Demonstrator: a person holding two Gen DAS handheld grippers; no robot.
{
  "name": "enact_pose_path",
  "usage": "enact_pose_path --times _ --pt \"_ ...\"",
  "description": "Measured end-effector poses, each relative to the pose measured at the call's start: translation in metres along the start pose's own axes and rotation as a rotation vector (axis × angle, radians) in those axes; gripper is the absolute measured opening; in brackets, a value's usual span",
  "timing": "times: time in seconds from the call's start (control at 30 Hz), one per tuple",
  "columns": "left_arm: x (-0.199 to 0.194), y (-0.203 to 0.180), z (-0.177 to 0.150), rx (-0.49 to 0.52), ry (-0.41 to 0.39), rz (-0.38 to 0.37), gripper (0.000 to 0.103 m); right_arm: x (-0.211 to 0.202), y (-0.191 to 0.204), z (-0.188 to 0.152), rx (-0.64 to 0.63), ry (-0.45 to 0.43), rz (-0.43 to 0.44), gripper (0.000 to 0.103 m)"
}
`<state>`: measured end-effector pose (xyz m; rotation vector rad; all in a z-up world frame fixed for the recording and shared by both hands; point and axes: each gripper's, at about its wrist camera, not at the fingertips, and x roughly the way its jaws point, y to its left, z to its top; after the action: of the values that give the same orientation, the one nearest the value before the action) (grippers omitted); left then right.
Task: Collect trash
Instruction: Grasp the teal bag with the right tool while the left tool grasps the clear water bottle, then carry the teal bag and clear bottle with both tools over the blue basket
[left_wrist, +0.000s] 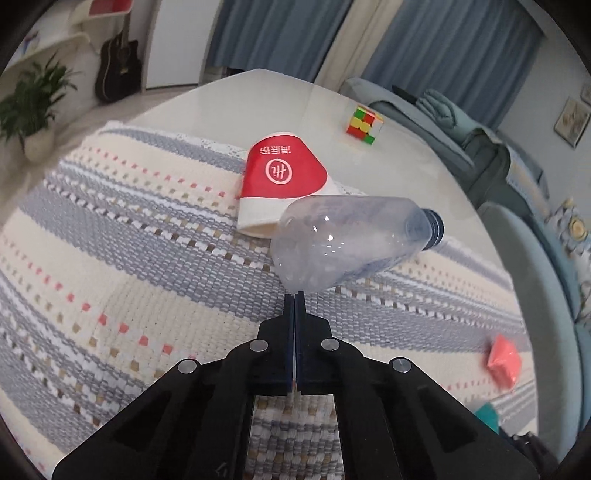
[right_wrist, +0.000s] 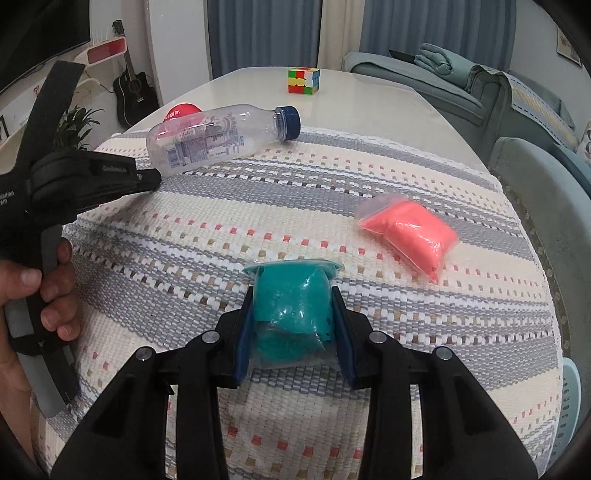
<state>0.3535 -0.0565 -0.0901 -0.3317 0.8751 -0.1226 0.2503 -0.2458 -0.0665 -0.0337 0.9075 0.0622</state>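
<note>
Trash is lying scattered over the woven striped mat (right_wrist: 295, 206) that is covering the near part of the white table (right_wrist: 332, 96); the clear plastic bottle (left_wrist: 347, 240) is resting on its side toward the mat's far edge, its base pointing at the left gripper (left_wrist: 294, 295) and its blue-capped neck angling away to the right, so its long axis is running roughly onward from the tips; those tips are sitting just beside the base, possibly touching it, with the jaws pressed together and nothing between them; judging from this, the left hand is the nearer one for the bottle, and the jaws would need to widen before closing across its body; a red and white paper cup (left_wrist: 284, 184) is lying on its side just behind the bottle; the right gripper (right_wrist: 293, 314) is clasping a teal bag (right_wrist: 291, 306) between its blue pads at the mat's near middle; a pink bag (right_wrist: 410, 230) is lying to its right, near the mat's right edge; a colour cube (right_wrist: 303, 80) is standing well apart on the bare far end.
</note>
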Motion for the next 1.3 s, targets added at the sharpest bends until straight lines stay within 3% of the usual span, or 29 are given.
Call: enact_pose_path --times 0.17,0.23,0.27,0.33,0.37,0.4,0.43,0.53,0.63,0.7,0.77,0.87,0.97,1.1,1.2,1.3 --pt "-0.011 -0.004 -0.002 0.047 -0.032 0.058 0.0 -0.001 0.001 0.001 -0.003 0.0 -0.004 0.035" --pt "-0.025 -0.013 0.002 0.166 -0.093 0.116 0.0 -0.001 0.001 0.001 -0.002 0.0 -0.003 0.035" --pt "-0.034 -0.021 0.004 0.29 -0.111 0.094 0.0 -0.001 0.002 0.001 0.001 0.001 0.001 0.035" --pt "-0.046 -0.027 0.009 0.472 -0.08 -0.015 0.025 0.0 0.002 0.0 0.009 0.001 0.011 0.035" --pt "-0.049 -0.027 0.013 0.525 -0.082 -0.018 0.059 0.001 0.0 -0.001 0.013 0.002 0.017 0.035" --pt "-0.052 -0.024 0.017 0.565 -0.106 -0.002 0.076 0.0 -0.002 -0.001 0.023 0.003 0.03 0.035" --pt "-0.054 -0.02 0.024 0.595 -0.119 -0.017 0.075 0.001 -0.005 -0.001 0.034 0.003 0.043 0.035" --pt "-0.044 -0.012 0.049 0.621 -0.051 -0.125 0.076 0.001 -0.012 -0.001 0.059 0.001 0.075 0.036" --pt "-0.029 -0.02 0.059 0.726 -0.012 -0.213 0.078 0.001 -0.011 -0.001 0.055 0.003 0.071 0.036" --pt "-0.015 -0.029 0.06 0.793 0.039 -0.285 0.078 0.002 -0.007 -0.001 0.039 0.005 0.055 0.037" --pt "0.007 -0.032 0.065 0.794 0.111 -0.368 0.078 0.002 -0.007 -0.001 0.034 0.005 0.046 0.037" --pt "0.035 -0.034 0.059 0.798 0.214 -0.341 0.071 0.003 -0.008 -0.001 0.041 0.006 0.057 0.037" --pt "0.043 -0.035 0.051 0.799 0.195 -0.324 0.072 0.002 -0.008 -0.001 0.045 0.005 0.061 0.037" --pt "0.042 -0.038 0.058 0.716 0.152 -0.35 0.046 0.001 -0.013 -0.002 0.068 0.0 0.081 0.036" --pt "0.035 -0.049 0.052 0.742 0.111 -0.335 0.045 -0.001 -0.018 -0.003 0.087 -0.011 0.086 0.034" --pt "0.01 -0.062 0.042 0.798 0.077 -0.383 0.045 -0.009 -0.022 -0.003 0.112 -0.042 0.08 0.034"
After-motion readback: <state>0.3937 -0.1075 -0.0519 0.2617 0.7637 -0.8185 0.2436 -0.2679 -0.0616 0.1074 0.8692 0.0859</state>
